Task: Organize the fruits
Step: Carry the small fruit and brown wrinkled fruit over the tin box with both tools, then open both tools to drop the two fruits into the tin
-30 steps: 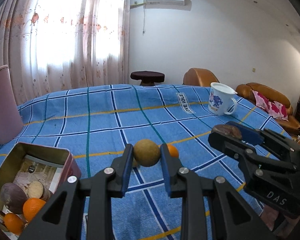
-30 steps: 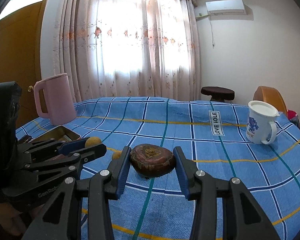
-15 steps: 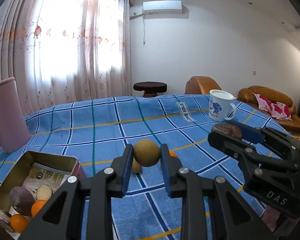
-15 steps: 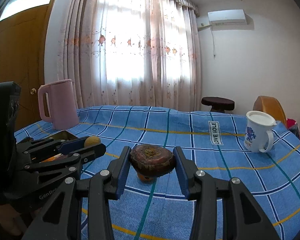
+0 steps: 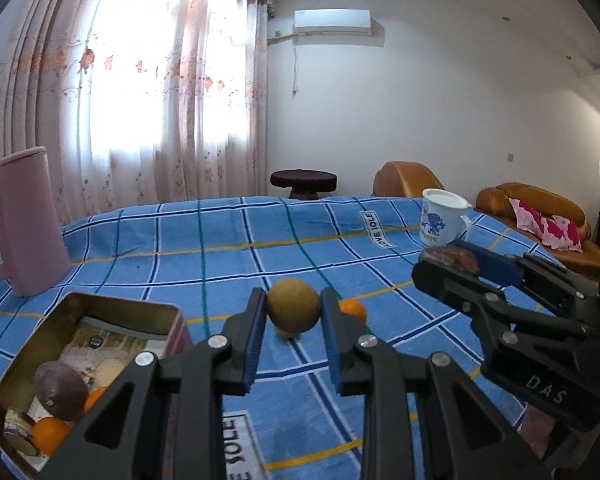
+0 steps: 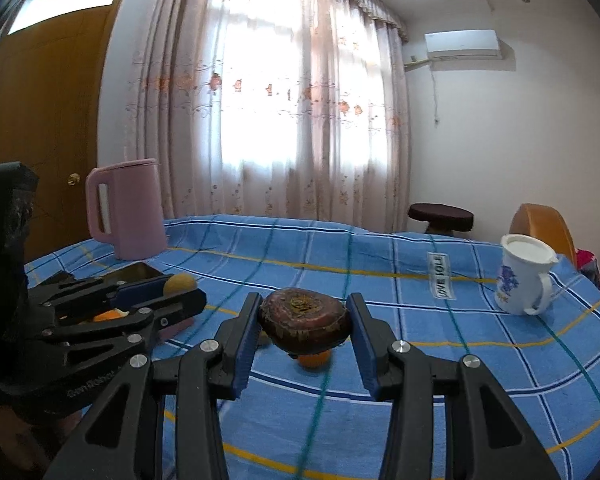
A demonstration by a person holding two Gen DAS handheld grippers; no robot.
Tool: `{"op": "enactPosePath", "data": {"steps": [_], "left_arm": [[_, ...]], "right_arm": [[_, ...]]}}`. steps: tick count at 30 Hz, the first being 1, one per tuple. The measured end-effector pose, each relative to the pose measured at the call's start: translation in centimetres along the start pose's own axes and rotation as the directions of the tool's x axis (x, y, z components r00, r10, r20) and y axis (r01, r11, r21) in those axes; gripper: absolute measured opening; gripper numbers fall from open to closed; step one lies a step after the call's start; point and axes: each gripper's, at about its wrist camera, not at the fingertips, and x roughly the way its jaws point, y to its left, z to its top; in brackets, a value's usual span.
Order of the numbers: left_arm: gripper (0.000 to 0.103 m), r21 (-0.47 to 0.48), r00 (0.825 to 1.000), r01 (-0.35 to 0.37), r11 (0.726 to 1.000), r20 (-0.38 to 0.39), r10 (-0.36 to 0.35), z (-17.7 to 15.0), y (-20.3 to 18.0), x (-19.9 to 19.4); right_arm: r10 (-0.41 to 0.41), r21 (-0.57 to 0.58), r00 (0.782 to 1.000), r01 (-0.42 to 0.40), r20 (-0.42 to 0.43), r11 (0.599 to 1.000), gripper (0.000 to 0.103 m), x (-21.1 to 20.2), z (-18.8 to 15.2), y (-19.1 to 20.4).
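My left gripper (image 5: 293,309) is shut on a round tan-brown fruit (image 5: 293,306), held above the blue checked cloth (image 5: 228,264). My right gripper (image 6: 304,318) is shut on a dark red-brown flattish fruit (image 6: 304,319), also lifted; it shows at the right of the left wrist view (image 5: 452,258). An orange (image 5: 353,309) and a small yellowish fruit (image 5: 284,333) lie on the cloth beneath. An open metal tin (image 5: 168,312) at lower left holds a purple fruit (image 5: 60,389) and oranges (image 5: 50,434). The left gripper shows at the left of the right wrist view (image 6: 172,286).
A pink kettle (image 5: 20,220) stands at the far left of the table, also in the right wrist view (image 6: 130,208). A white mug (image 5: 442,218) stands at the far right (image 6: 526,278). Sofas and a stool lie beyond the table.
Both grippers have risen with their fruits and the views have tilted up. The orange and small fruit stay on the cloth below.
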Motion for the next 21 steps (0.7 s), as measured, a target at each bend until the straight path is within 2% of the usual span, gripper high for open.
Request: {"op": "enactPosePath", "data": {"steps": [7, 14, 21], "left_arm": [[0.029, -0.045, 0.999, -0.043, 0.998, 0.008, 0.043, 0.1, 3.8, -2.6], [0.029, -0.113, 0.990, -0.141, 0.984, -0.005, 0.141, 0.0, 9.8, -5.2], [0.028, -0.155, 0.976, -0.216, 0.964, -0.053, 0.210, -1.1, 14.6, -6.4]], "right_arm": [[0.113, -0.015, 0.994, -0.113, -0.010, 0.993, 0.045, 0.9, 2.0, 3.8], [0.237, -0.046, 0.970, -0.239, -0.047, 0.970, 0.045, 2.6, 2.7, 9.5], [0.312, -0.083, 0.945, -0.320, -0.098, 0.944, 0.045, 4.5, 2.3, 14.2]]}}
